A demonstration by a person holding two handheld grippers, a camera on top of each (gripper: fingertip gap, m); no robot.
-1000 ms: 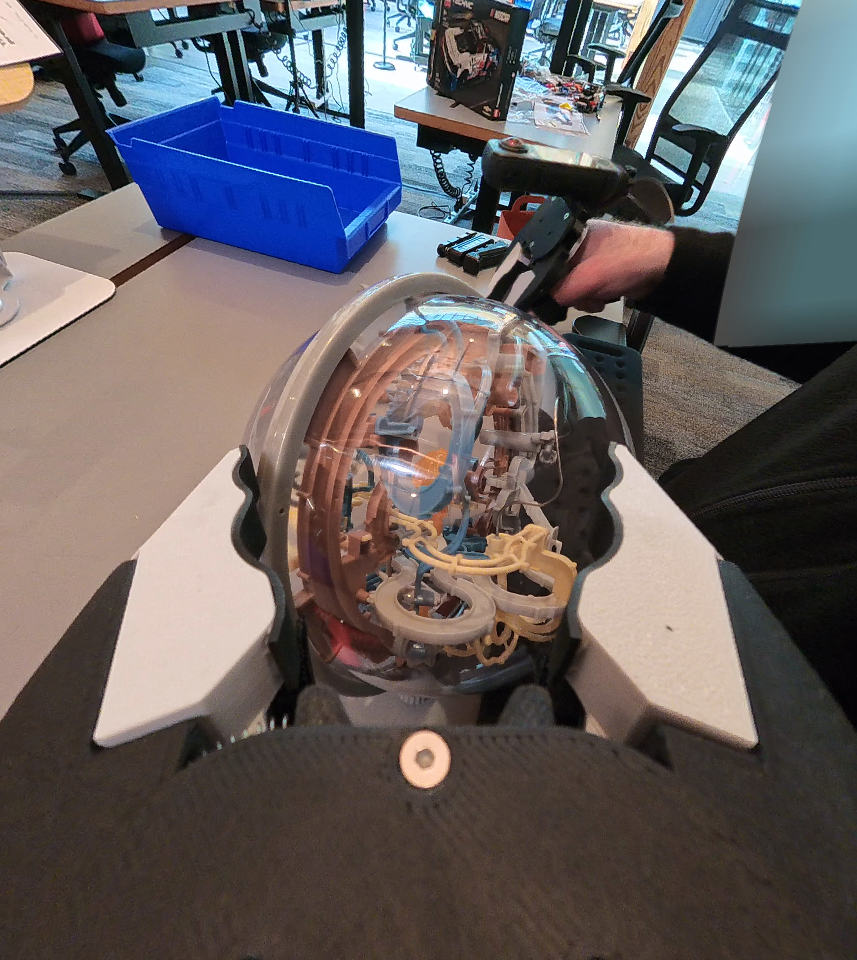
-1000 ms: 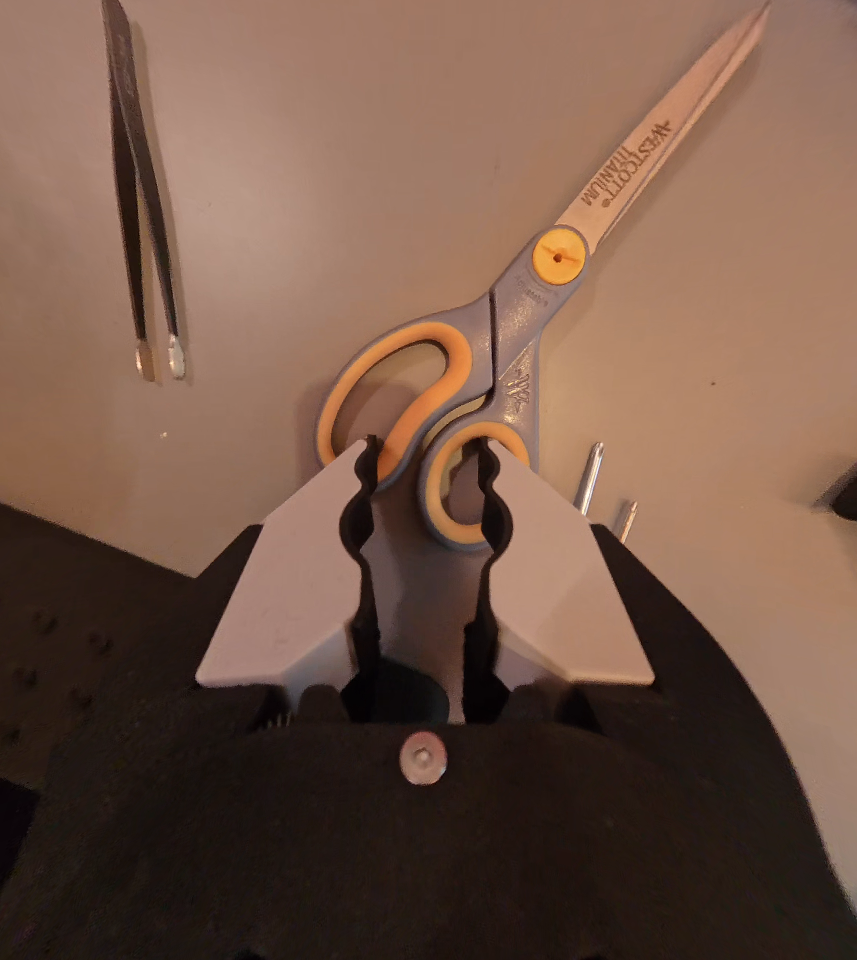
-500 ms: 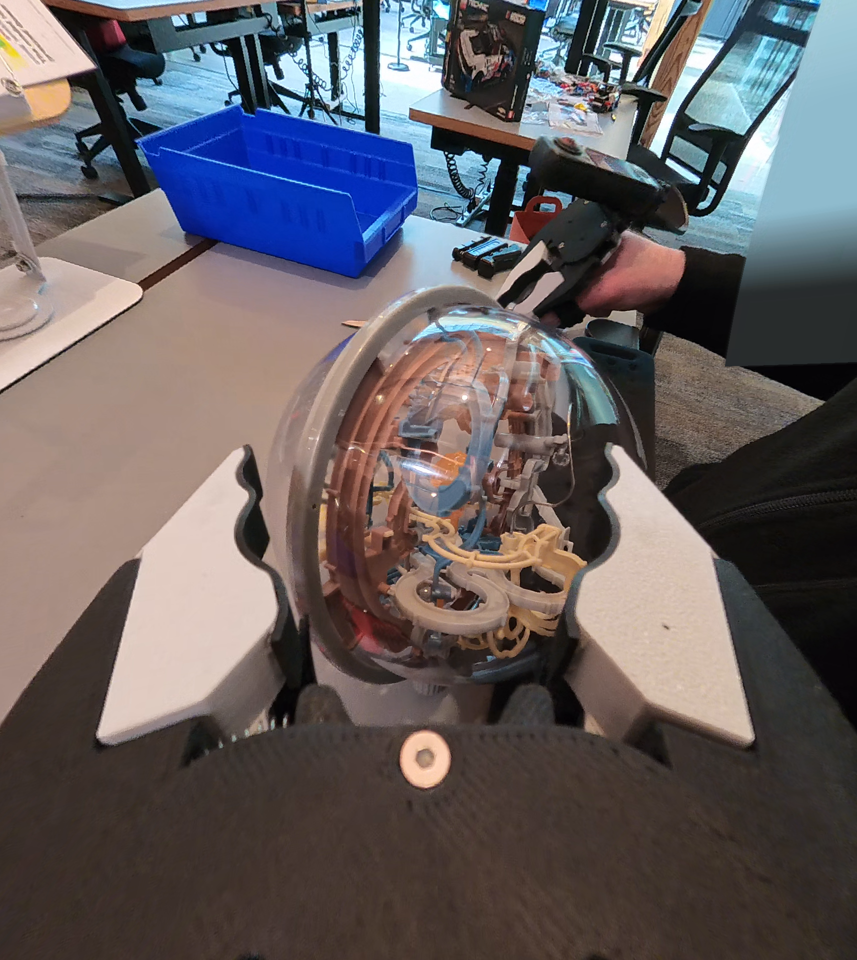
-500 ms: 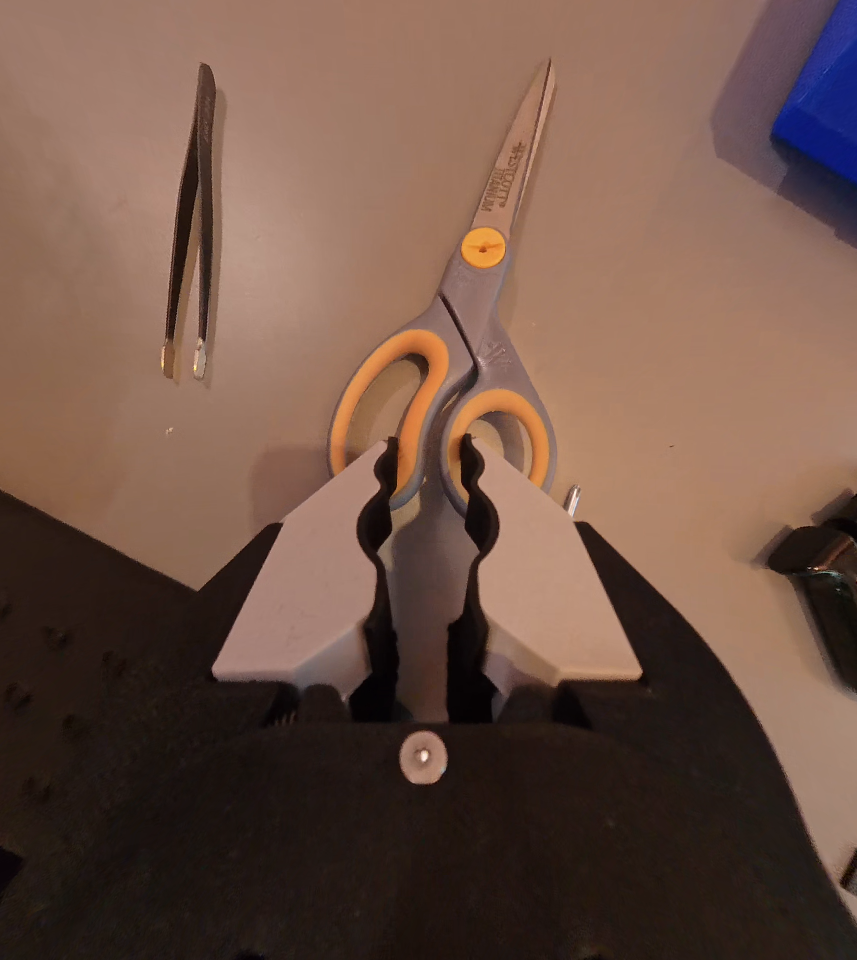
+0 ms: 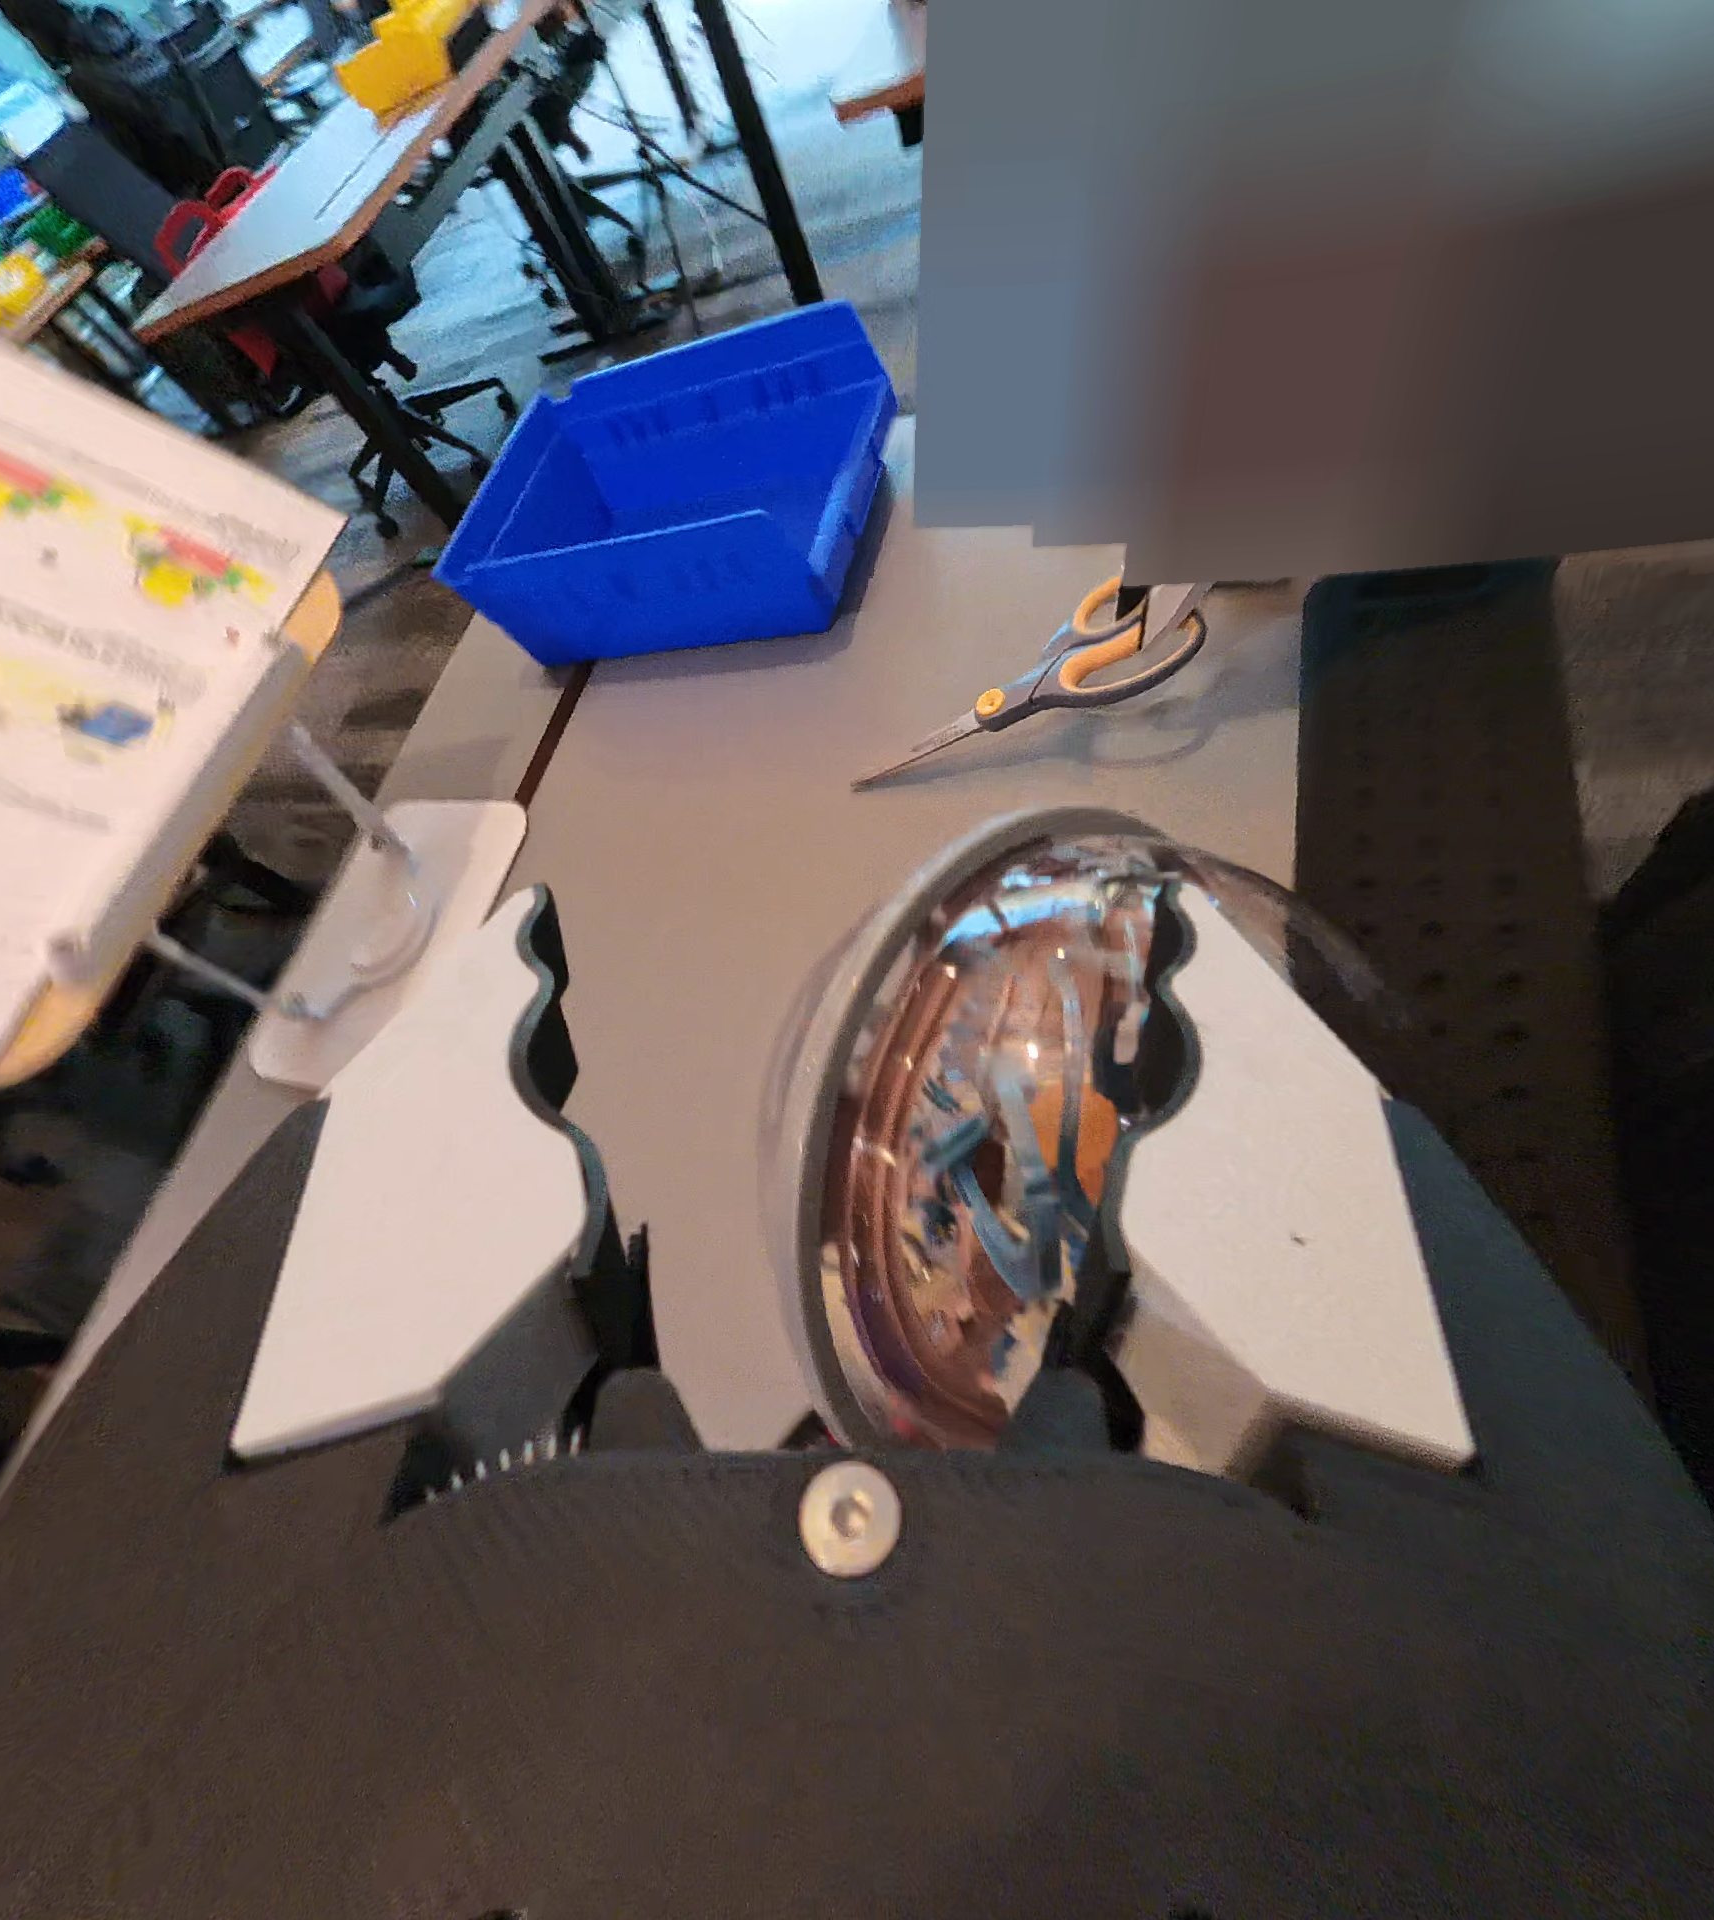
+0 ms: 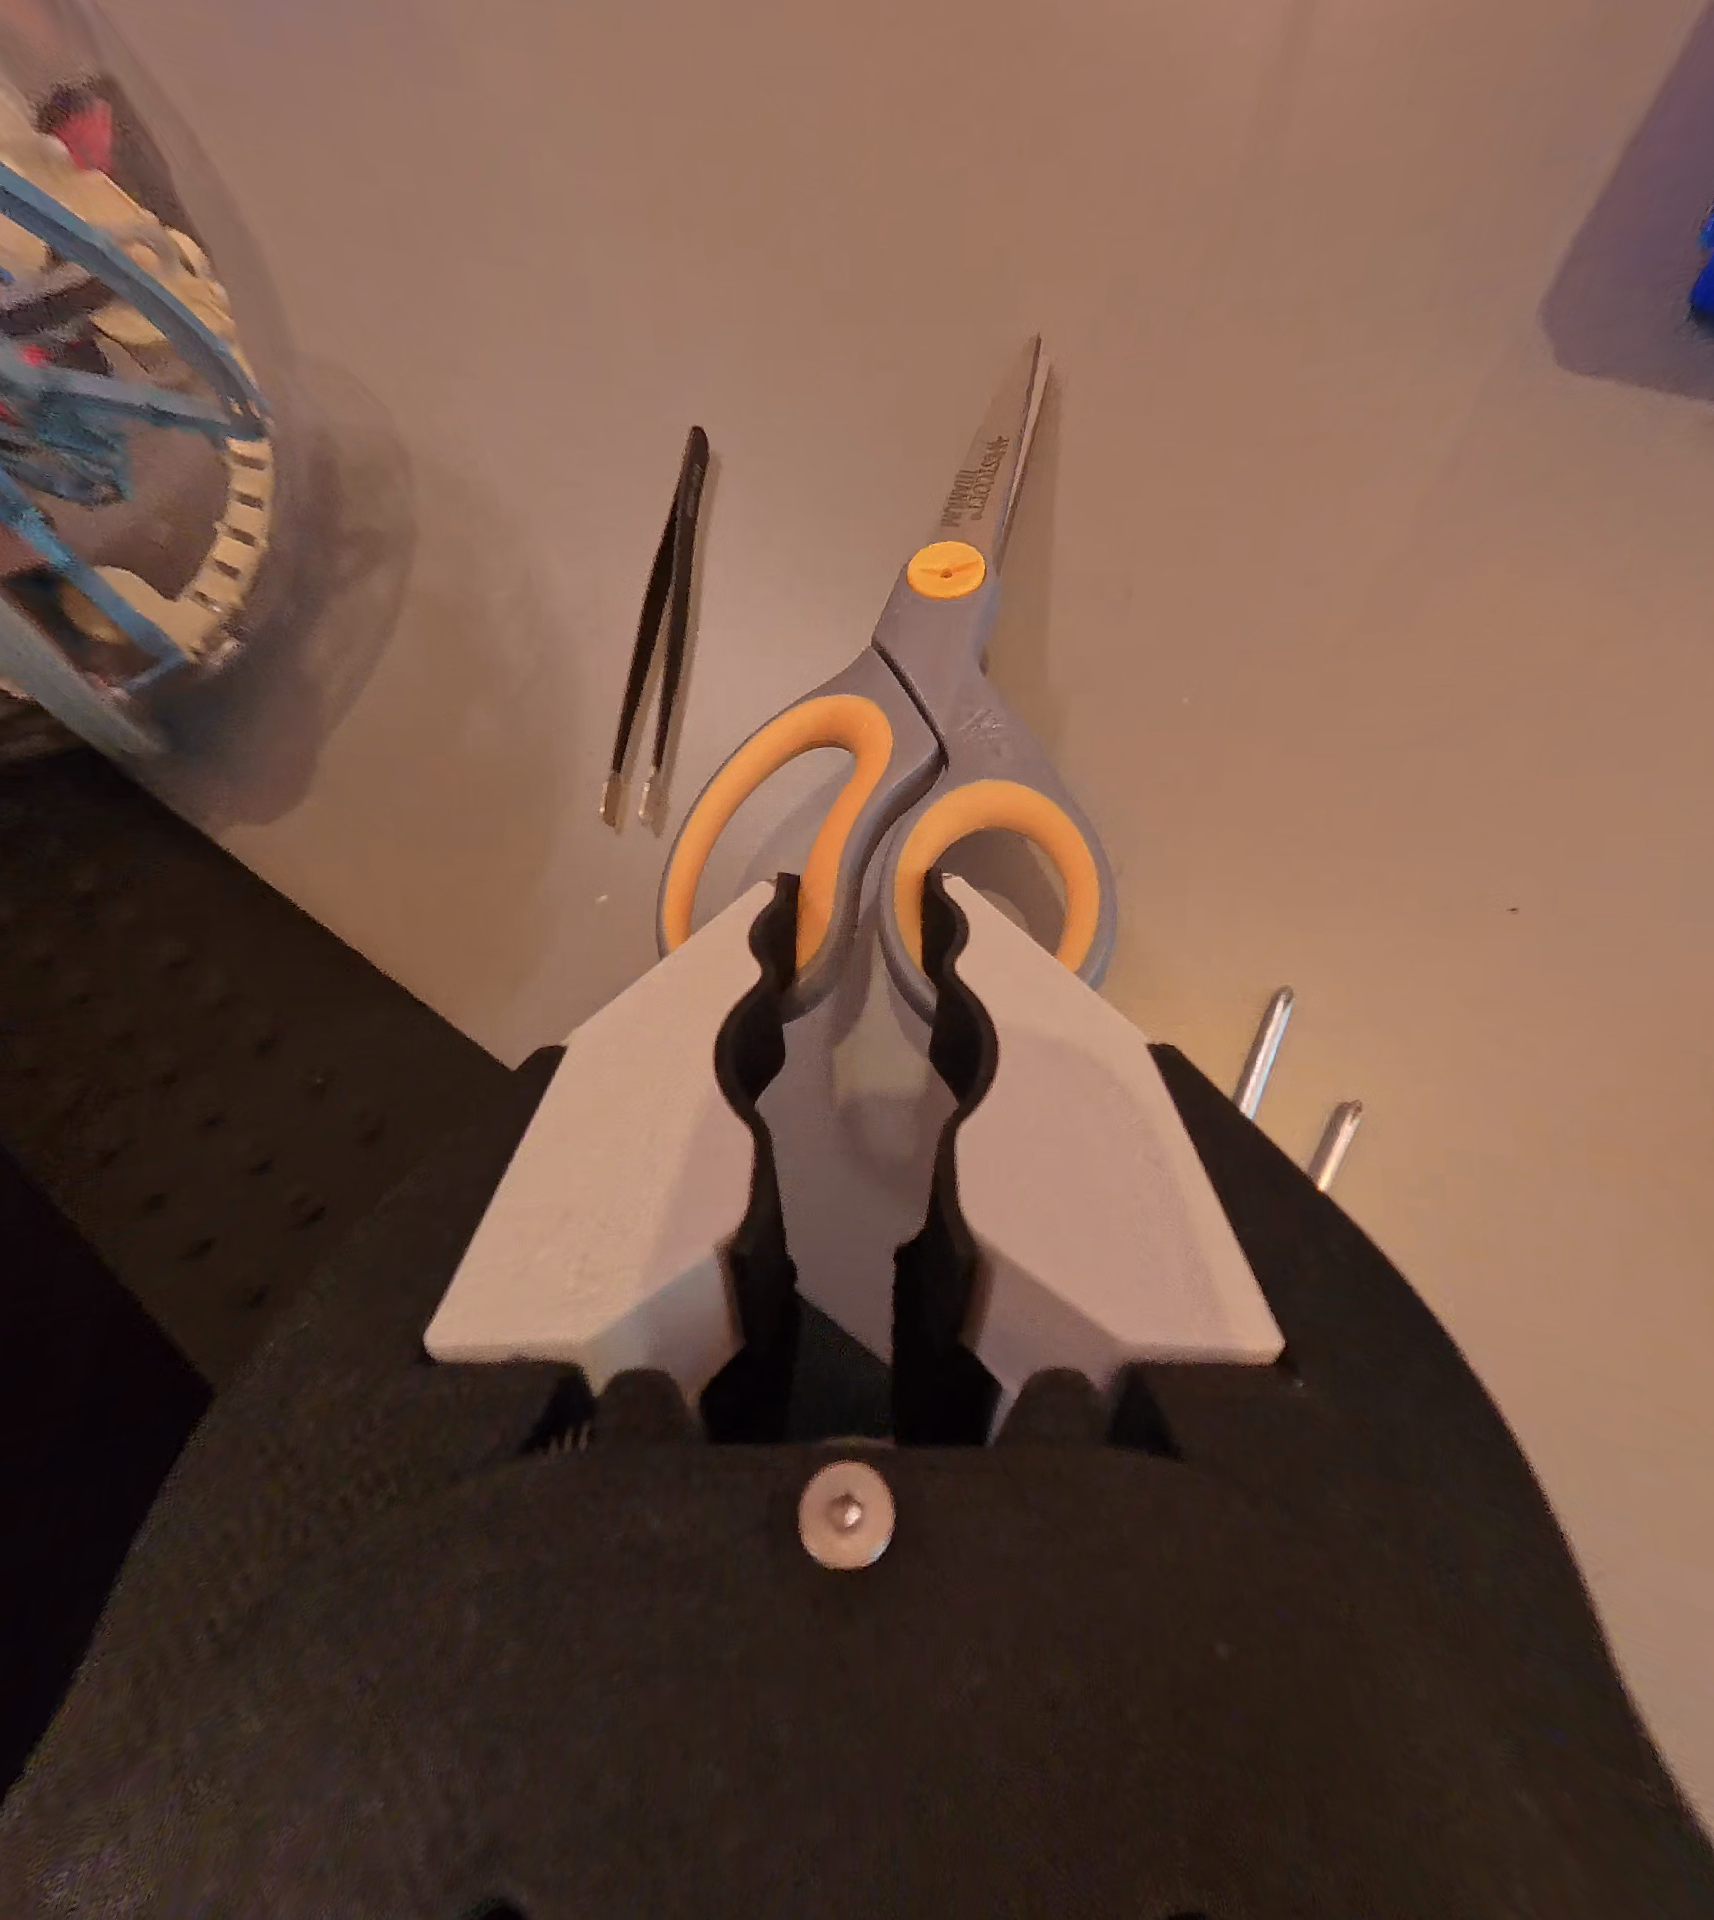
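Observation:
A clear ball with a coloured maze inside (image 5: 936, 1143) rests on the grey table (image 5: 728, 790). My left gripper (image 5: 855, 909) is open wide. Its right finger touches the ball and its left finger stands apart from it. The ball also shows at the left edge of the right wrist view (image 6: 53, 468). My right gripper (image 6: 858, 894) is shut on the inner handle bars of grey and orange scissors (image 6: 936, 665), whose blades point away. In the left wrist view the scissors (image 5: 1040, 686) have their tip on the table. A blurred patch hides the right gripper there.
Black tweezers (image 6: 661, 623) lie just left of the scissors. Two metal tool tips (image 6: 1268, 1049) lie to their right. A blue bin (image 5: 687, 520) stands at the table's far end. A black perforated mat (image 5: 1435, 831) lies along the right. A paper stand (image 5: 53, 623) rises at left. About 35 cm separates my left fingertips from my right.
My left gripper has opened and let go of the ball, which now rests on the table. My right gripper has closed on the scissors' handles and turned them toward the tweezers.

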